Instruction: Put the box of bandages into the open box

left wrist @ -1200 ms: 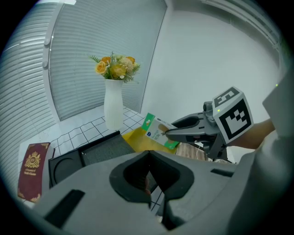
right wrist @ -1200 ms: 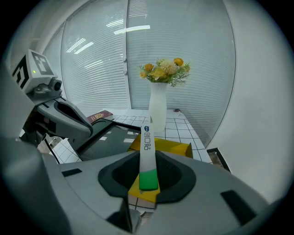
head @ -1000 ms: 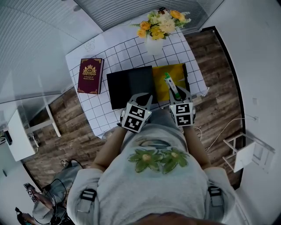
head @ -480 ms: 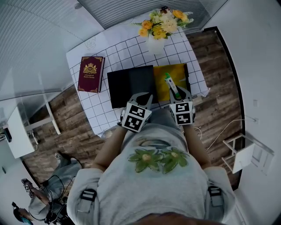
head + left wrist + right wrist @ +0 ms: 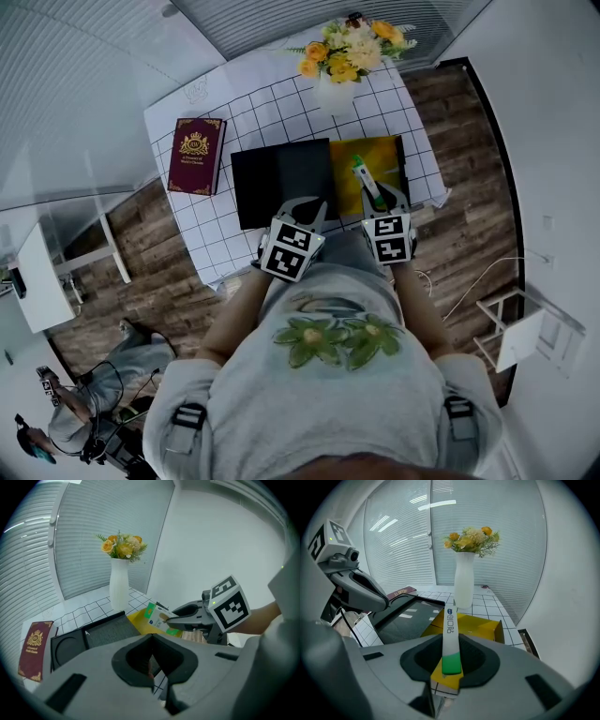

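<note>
The box of bandages (image 5: 365, 181), thin, white with a green end, stands on edge in my right gripper (image 5: 380, 202), which is shut on it. It hangs just above the near part of the open box (image 5: 378, 153) with its yellow inside. The right gripper view shows the bandage box (image 5: 449, 623) running forward between the jaws over that yellow box (image 5: 487, 627). My left gripper (image 5: 306, 208) is shut and holds nothing, at the front edge of the black lid (image 5: 279, 176). In the left gripper view, the right gripper (image 5: 176, 618) holds the bandage box (image 5: 156, 615).
A white vase of yellow flowers (image 5: 330, 92) stands at the table's far edge behind the boxes. A maroon book (image 5: 194, 157) lies at the left of the checked cloth (image 5: 216, 234). Wooden floor surrounds the small table; white furniture (image 5: 37, 281) stands left.
Both grippers and the bandage box keep their places. Only a person on the floor at the lower left has shifted.
</note>
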`<action>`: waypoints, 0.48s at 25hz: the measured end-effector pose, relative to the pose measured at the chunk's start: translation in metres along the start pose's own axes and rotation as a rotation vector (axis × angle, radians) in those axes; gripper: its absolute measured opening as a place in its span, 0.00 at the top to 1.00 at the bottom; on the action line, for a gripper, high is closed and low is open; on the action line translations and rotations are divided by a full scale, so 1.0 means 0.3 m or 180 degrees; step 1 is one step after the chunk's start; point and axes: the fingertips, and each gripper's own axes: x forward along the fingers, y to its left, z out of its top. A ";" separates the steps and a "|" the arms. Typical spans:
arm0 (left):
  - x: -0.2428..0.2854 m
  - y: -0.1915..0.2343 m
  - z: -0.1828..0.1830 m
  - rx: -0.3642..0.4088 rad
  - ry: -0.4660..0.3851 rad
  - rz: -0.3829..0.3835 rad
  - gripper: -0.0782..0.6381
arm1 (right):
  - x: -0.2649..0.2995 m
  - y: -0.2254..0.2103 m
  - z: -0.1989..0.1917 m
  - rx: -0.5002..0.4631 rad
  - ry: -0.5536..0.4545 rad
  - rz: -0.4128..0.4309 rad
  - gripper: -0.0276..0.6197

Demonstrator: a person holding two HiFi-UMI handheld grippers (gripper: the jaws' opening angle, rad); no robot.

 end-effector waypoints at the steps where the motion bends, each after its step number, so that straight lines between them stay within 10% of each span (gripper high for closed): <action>1: 0.001 0.001 -0.004 0.0000 0.0007 0.0006 0.88 | 0.003 0.000 -0.002 0.0004 0.0006 0.0007 0.82; 12: 0.010 -0.001 -0.003 -0.0008 0.0053 0.0023 0.88 | 0.039 -0.005 -0.028 -0.0074 0.0098 0.0039 0.82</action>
